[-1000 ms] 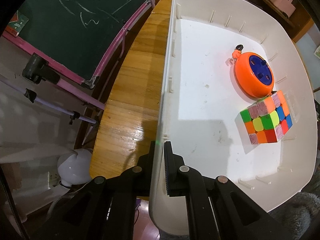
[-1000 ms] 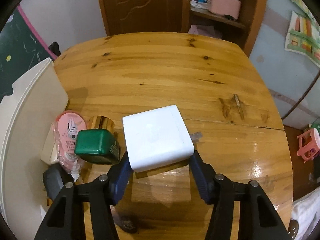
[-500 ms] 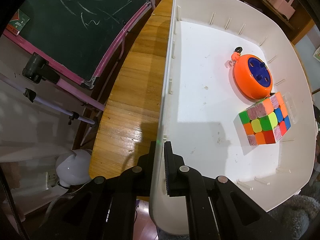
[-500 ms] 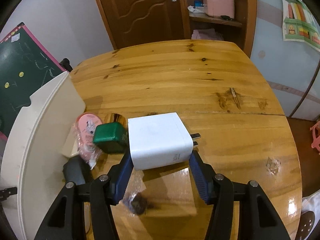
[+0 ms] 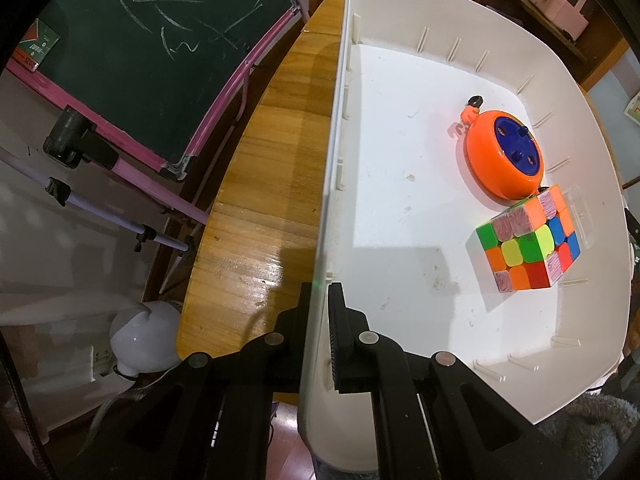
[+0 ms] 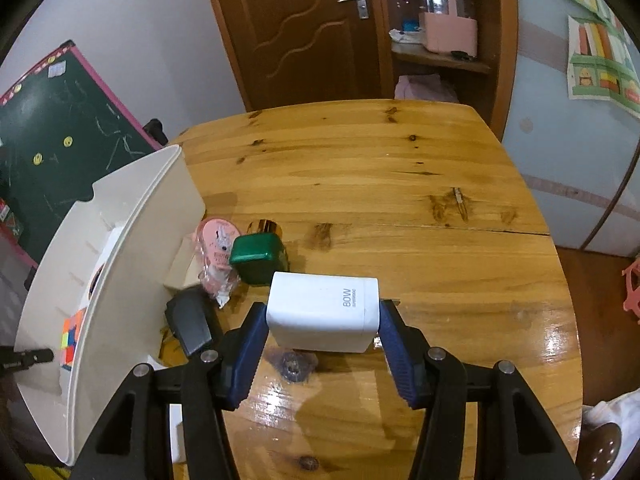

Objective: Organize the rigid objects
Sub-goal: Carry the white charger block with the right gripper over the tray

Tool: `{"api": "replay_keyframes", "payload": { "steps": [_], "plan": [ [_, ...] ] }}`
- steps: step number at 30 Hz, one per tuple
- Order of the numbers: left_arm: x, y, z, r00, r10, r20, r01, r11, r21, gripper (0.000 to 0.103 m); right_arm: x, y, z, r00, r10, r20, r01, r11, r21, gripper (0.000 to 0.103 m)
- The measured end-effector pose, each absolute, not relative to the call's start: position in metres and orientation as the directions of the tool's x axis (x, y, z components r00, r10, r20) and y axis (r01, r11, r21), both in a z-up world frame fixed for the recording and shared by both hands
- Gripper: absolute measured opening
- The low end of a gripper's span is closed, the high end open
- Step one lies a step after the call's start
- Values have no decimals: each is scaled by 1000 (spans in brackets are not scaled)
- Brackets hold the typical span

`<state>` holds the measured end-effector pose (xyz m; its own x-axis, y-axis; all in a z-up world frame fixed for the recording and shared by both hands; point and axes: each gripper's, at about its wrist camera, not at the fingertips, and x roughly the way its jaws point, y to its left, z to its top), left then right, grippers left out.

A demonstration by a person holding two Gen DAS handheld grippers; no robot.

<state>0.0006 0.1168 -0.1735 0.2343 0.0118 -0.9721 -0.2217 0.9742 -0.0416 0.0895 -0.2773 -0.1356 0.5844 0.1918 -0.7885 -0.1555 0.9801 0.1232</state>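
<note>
Left wrist view: we see the left gripper clamped on the near wall of a white plastic bin, its two black fingers pressed against either side of the thin wall. The bin rests on a wooden table. Inside it lie an orange reel with a blue hub and, just beside it and apparently touching, a scrambled colour cube; several of the cube's stickers are worn to pink. Beyond the table edge stands a green chalkboard with a pink frame, carrying loose chalk strokes that we cannot read as words.

Right wrist view: we see the right gripper holding a white charger block between its blue-padded fingers, both pads pressed on the block's sides; it is raised clear of the tabletop, with its shadow below. The block's side is printed "80W", with a smaller line beneath that is too fine for us to read. Left of it on the table sit a green box, a pink packaged item with unreadable print, a gold-coloured cylinder and a black object, all close to the bin's outer wall. A wooden door closes the background.
</note>
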Motion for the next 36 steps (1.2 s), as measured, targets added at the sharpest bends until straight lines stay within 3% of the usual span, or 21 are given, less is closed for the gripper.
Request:
{"api": "replay_keyframes", "payload": {
  "steps": [16,36],
  "plan": [
    [1,116,-173,236,10,-972,-221,974,-44,6,86,-276,-129,576,225,-786,-164,974,158,56],
    [-2,118,-173,259,-14,-966,-210,975,-70,6,50,-197,2,683,337,-649,-389,919,67,56]
  ]
}}
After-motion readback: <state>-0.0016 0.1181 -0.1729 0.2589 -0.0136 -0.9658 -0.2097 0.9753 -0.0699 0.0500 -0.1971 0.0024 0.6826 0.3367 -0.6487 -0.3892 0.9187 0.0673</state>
